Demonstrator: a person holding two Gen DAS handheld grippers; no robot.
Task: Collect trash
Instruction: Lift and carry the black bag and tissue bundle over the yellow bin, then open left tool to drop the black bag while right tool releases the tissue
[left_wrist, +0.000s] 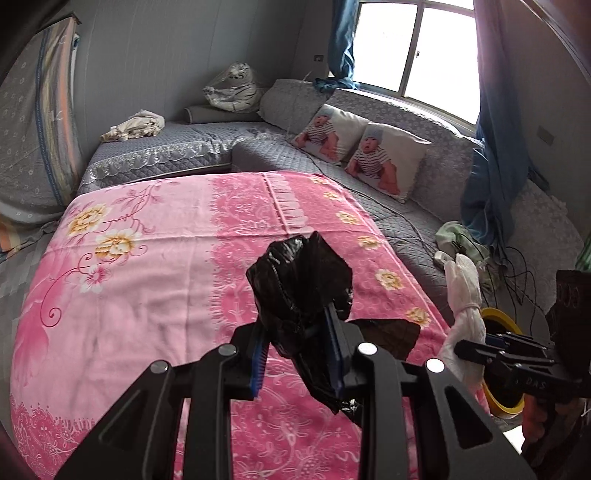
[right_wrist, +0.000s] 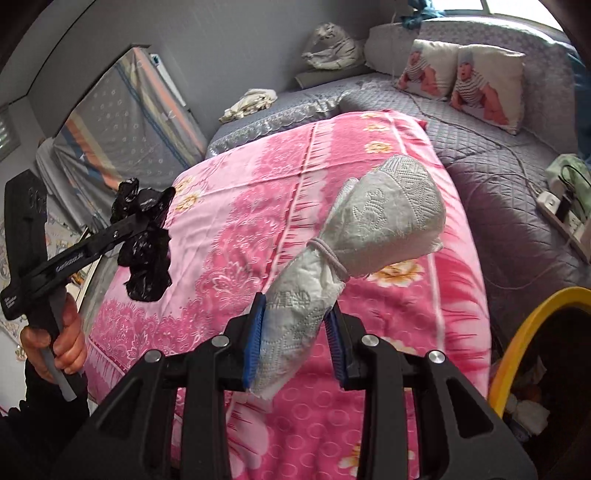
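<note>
1. Above the pink blanket (left_wrist: 129, 258), the left gripper (left_wrist: 299, 354) is clamped on a crumpled black plastic bag (left_wrist: 299, 280), and the right gripper (right_wrist: 295, 347) pinches the tail of a white tissue bundle (right_wrist: 369, 229) tied with a band.
2. Risk: the bundle's heavy head overhangs the pads and could slip free short of the yellow-rimmed bin (right_wrist: 532, 325).
3. Risk: loose bag folds may snag.
4. Hidden: the bin's body is cropped in both views, and its contents are dim.

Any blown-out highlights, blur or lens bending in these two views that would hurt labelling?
Left wrist view: the window is blown out white and straight edges bow at the frame borders. Right wrist view: even light, the tissue bundle sharp, the yellow bin rim slightly soft, dark corners.
</note>
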